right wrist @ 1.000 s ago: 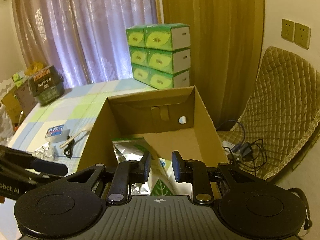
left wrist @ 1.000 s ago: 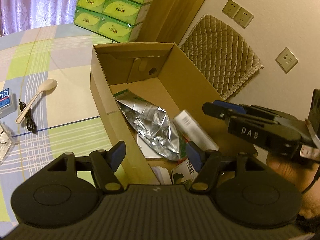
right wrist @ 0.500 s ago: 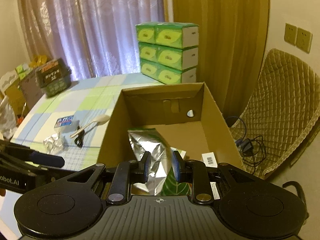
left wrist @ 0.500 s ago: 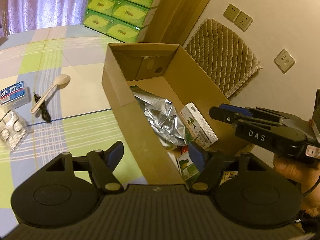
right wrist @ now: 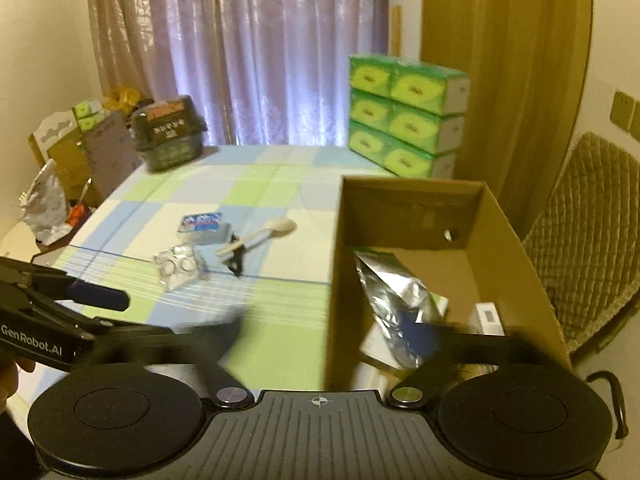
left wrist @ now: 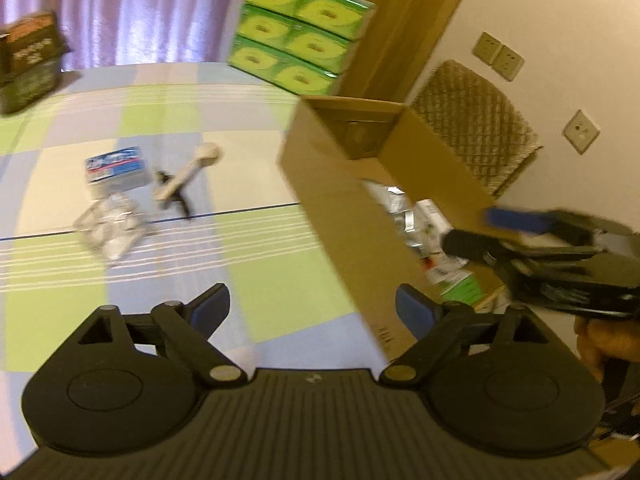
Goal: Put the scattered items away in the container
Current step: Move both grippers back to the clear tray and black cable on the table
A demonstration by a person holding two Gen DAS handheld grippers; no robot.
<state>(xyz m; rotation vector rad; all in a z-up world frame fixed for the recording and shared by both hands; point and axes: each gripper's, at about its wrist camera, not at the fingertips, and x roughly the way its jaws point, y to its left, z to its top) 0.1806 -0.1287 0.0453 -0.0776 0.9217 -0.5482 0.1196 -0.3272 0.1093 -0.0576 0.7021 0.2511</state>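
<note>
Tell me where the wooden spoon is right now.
The wooden spoon lies on the checked tablecloth, left of the cardboard box in the right wrist view, beside the blue-and-white packet, its handle over a small black cable.

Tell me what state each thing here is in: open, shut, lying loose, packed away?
Cardboard box: open, partly filled.
Foil bag: inside the box.
Spoon: loose on the table.
Blue packet: loose on the table.
Left claw: open, empty.
Right claw: open, empty.
</note>
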